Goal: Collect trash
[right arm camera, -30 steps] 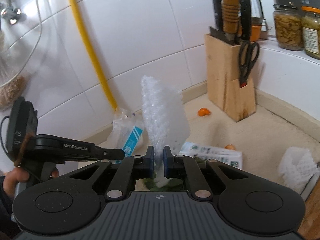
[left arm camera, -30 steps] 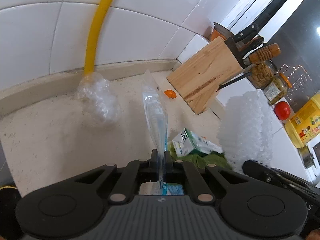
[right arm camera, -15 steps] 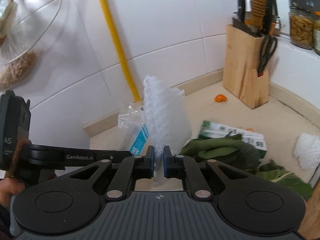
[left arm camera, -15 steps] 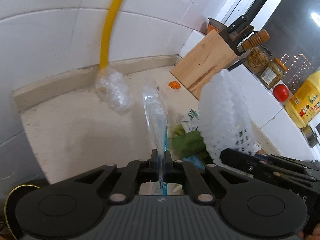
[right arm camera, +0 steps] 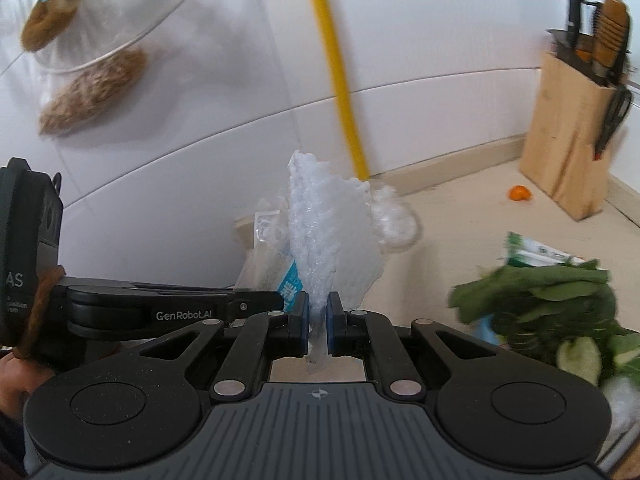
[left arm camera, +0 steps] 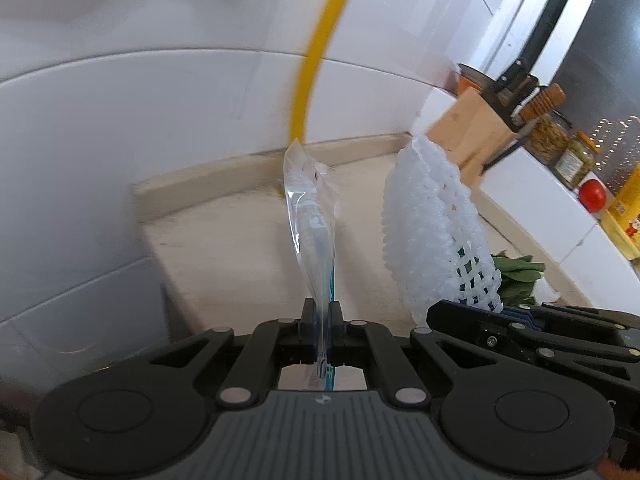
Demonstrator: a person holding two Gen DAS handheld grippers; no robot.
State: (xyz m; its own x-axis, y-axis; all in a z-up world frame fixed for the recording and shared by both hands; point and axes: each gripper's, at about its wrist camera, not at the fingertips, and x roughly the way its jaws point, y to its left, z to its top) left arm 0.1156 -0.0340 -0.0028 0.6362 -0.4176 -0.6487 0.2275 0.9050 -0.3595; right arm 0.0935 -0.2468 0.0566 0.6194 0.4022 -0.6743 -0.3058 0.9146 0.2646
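Observation:
My left gripper [left arm camera: 321, 312] is shut on a clear plastic wrapper [left arm camera: 310, 220] with blue print, held upright above the beige counter [left arm camera: 240, 248]. My right gripper [right arm camera: 318, 306] is shut on a white foam fruit net [right arm camera: 330, 248], which also shows in the left wrist view [left arm camera: 432, 232] just right of the wrapper. The wrapper shows in the right wrist view [right arm camera: 276, 264] behind the net, with the left gripper's body [right arm camera: 160, 312] at the left. A crumpled clear plastic bag [right arm camera: 394, 216] lies on the counter by the wall.
A yellow pipe [right arm camera: 336, 68] runs down the white tiled wall. A wooden knife block [right arm camera: 576, 120] stands at the back right, an orange scrap [right arm camera: 519, 193] near it. Leafy greens [right arm camera: 552, 304] and a green-white carton [right arm camera: 548, 252] lie to the right. Jars [left arm camera: 560, 144] and a tomato [left arm camera: 593, 195] stand on a ledge.
Both grippers have moved left along the counter, each still holding its trash. The knife block and greens have slid right in view, and the counter's left end has come into sight.

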